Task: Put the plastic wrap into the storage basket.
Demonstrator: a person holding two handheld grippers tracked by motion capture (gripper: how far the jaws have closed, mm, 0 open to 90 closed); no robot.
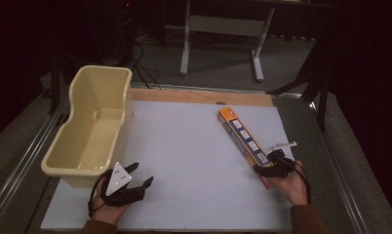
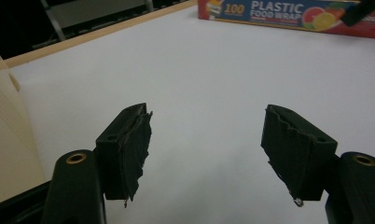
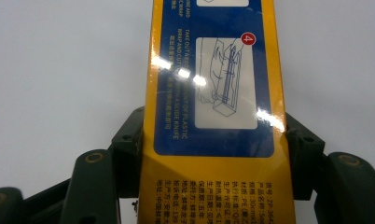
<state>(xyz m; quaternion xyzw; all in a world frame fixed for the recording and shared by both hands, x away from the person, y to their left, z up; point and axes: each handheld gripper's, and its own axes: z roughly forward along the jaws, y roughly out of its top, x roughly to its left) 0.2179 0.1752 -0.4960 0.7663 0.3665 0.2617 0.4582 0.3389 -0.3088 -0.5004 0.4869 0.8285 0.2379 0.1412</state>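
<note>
My right claw (image 1: 265, 168) clamps the long yellow-and-blue cardboard food-wrap box (image 1: 245, 144) near one end, for lifting; my left claw (image 1: 141, 176) waits wide open, empty, beside the cream plastic tub (image 1: 102, 100).

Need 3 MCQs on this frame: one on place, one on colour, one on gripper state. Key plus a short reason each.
1. Where does the tub stand on the table?
A. at its left edge
B. at its right edge
C. in its middle

2. What colour is the tub?
A. red
B. pale yellow
C. black

3. How does the right gripper stand?
A. open above the tub
B. shut on nothing
C. shut on the wrap box

Key:
1. A: in the high view the tub sits along the left edge, next to the left gripper.
2. B: its walls and floor are pale yellow.
3. C: in the right gripper view both jaws press the sides of the box.
</note>
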